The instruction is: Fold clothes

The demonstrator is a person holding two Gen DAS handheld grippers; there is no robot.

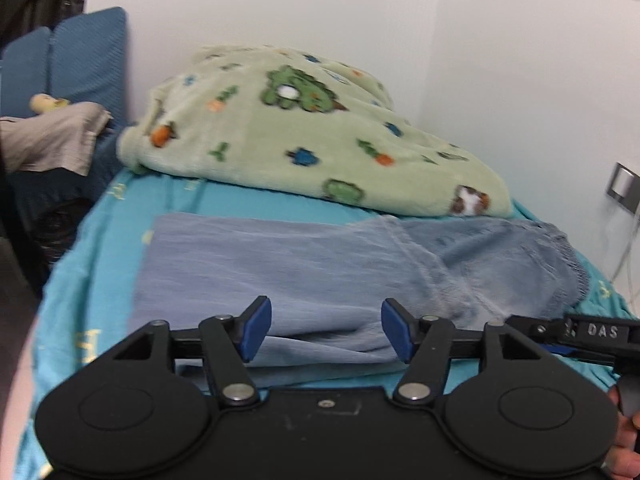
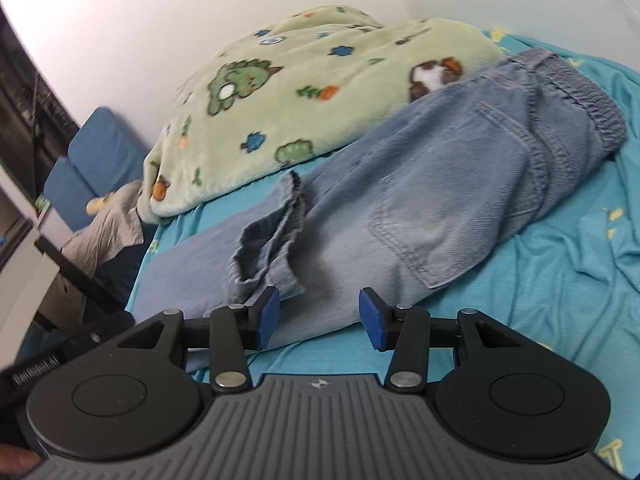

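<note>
Left gripper [image 1: 326,330]: black body, 2 blue pads [image 1: 256,328], silver pivot screws, white "DAS" lettering. Right gripper [image 2: 318,318]: black linkages, ribbed grey base, blue pads [image 2: 267,316].

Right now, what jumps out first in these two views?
The light blue jeans lie across the turquoise bedsheet, the elastic waistband at one end and a leg cuff folded back onto the middle. Behind them, against the white wall, a pale green fleece blanket with dinosaur and carrot prints is heaped up. The left gripper and right gripper are both open at the near edge of the jeans, holding nothing.
</note>
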